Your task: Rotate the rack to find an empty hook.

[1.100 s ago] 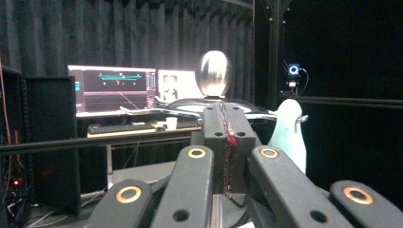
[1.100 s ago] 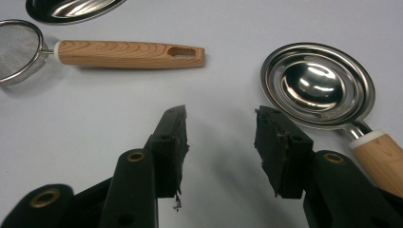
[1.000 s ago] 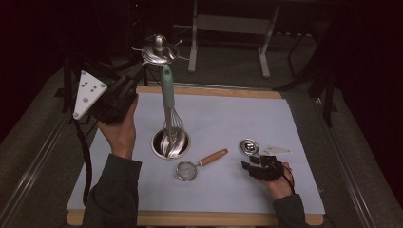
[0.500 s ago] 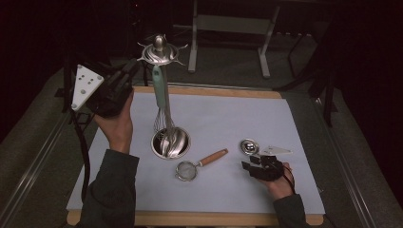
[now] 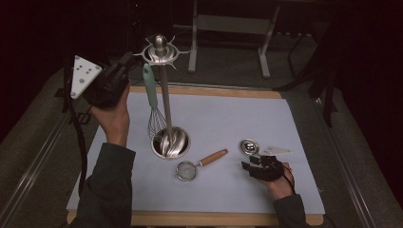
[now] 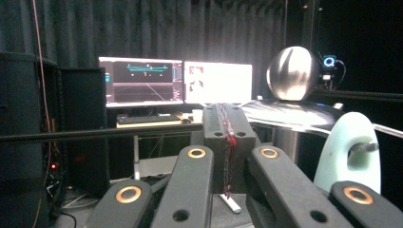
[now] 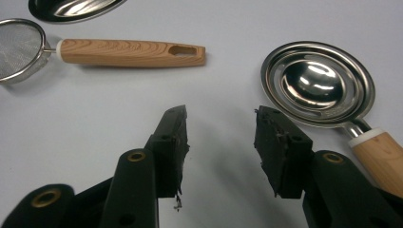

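Note:
A steel utensil stand [image 5: 161, 95] rises from a round base [image 5: 171, 142] on the blue mat. A whisk with a mint-green handle [image 5: 149, 85] hangs from one of the stand's top hooks, left of the pole. In the left gripper view the hook passes through the hole in the whisk handle [image 6: 354, 152]. My left gripper [image 5: 129, 61] is raised just left of the stand's top, shut with nothing in it [image 6: 227, 137]. My right gripper [image 5: 252, 164] rests low on the mat, open and empty [image 7: 221, 128]. It lies between a slotted steel spoon [image 7: 318, 88] and a small wooden-handled strainer [image 7: 128, 51].
The strainer [image 5: 199, 165] lies in front of the stand's base, and the slotted spoon [image 5: 248, 146] lies to its right. The mat [image 5: 237, 114] sits on a wooden board. Dark curtains, monitors [image 6: 176, 80] and a metal frame stand behind the table.
The whisk's handle has swung from the right of the pole to its left. My left hand has drawn slightly up and away. The right hand has stayed still.

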{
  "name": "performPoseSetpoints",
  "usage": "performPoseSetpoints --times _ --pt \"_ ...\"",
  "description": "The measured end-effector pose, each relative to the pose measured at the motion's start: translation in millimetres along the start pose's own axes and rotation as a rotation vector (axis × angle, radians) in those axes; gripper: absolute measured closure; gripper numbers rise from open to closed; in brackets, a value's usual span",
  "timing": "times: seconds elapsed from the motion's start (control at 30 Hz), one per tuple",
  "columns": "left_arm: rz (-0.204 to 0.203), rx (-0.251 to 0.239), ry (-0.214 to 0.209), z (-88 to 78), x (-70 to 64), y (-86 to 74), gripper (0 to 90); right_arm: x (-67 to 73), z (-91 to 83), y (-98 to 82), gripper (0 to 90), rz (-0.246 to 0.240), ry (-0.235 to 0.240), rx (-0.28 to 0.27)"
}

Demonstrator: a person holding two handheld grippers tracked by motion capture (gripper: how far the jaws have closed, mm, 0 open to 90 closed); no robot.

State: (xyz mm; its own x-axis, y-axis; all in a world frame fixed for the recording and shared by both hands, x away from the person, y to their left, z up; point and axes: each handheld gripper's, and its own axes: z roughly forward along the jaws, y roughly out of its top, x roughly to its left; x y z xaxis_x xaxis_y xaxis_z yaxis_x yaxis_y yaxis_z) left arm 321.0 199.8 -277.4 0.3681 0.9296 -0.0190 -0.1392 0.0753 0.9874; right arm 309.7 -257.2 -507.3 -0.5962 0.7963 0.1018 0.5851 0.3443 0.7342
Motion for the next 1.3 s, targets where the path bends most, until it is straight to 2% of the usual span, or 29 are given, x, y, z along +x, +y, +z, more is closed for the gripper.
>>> performPoseSetpoints --times 0.33,0.6,0.8,0.97,1.3 --pt "0.019 0.022 0.02 7.7 3.4 2.7 89.8 -0.1 -2.4 1.1 54.2 0.011 0.01 -0.012" --pt "0.008 0.027 0.034 10.3 7.2 2.5 89.8 -0.3 -3.0 0.9 54.2 0.012 0.008 -0.013" --pt "0.006 0.028 0.027 9.7 6.6 1.3 89.8 -0.7 -3.1 0.5 54.2 0.012 0.006 -0.012" --pt "0.004 0.017 0.013 2.3 6.4 0.0 89.8 -1.4 -3.7 0.3 54.2 0.014 0.003 -0.014" --pt "0.024 0.026 0.005 -18.9 8.6 -9.6 89.7 -1.3 -2.4 -0.4 54.1 0.016 0.002 -0.011"
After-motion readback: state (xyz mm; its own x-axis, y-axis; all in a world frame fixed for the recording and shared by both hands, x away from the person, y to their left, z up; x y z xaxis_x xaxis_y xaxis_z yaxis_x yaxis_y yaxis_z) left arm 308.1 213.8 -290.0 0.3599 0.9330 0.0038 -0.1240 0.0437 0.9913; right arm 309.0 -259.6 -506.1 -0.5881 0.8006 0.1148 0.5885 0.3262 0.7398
